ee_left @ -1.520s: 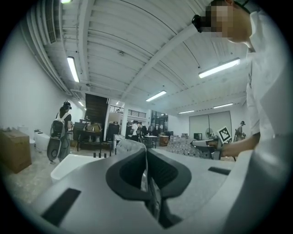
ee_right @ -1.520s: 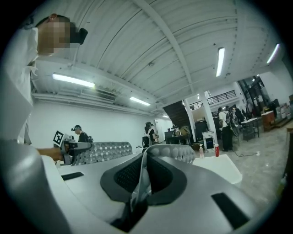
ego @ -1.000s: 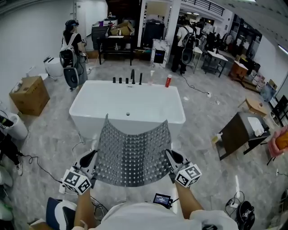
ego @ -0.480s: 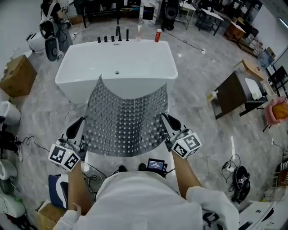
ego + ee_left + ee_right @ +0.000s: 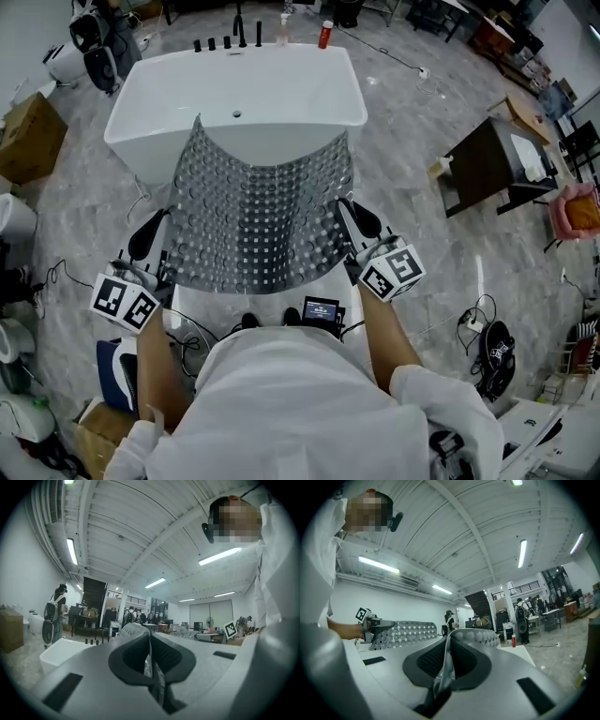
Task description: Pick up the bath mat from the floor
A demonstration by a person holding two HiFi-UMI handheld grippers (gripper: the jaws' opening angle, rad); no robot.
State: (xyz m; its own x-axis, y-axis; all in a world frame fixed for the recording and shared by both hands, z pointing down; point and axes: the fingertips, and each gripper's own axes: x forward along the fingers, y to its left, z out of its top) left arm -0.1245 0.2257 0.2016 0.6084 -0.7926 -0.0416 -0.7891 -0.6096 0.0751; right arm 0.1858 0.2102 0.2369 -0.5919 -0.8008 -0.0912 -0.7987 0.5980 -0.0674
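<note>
The bath mat [image 5: 258, 211] is a grey, see-through sheet covered in round bumps. It hangs off the floor, stretched and sagging between my two grippers in front of the white bathtub [image 5: 150, 103]. My left gripper [image 5: 161, 230] is shut on the mat's left edge, and in the left gripper view [image 5: 150, 641] the thin edge is pinched between the pads. My right gripper [image 5: 345, 214] is shut on the right edge. The right gripper view [image 5: 447, 648] shows that edge squeezed between its pads, with the mat [image 5: 405, 632] running across to the left gripper [image 5: 375, 624].
Black taps [image 5: 234, 37] and a red bottle [image 5: 324, 35] stand on the tub's far rim. A cardboard box [image 5: 28, 136] is at the left and a dark table [image 5: 483, 173] at the right. Cables and a black bag [image 5: 494, 352] lie on the floor.
Both grippers have kept their hold on the mat and shifted with it. In the head view the mat's far edge now overlaps more of the tub, and the view looks further down.
</note>
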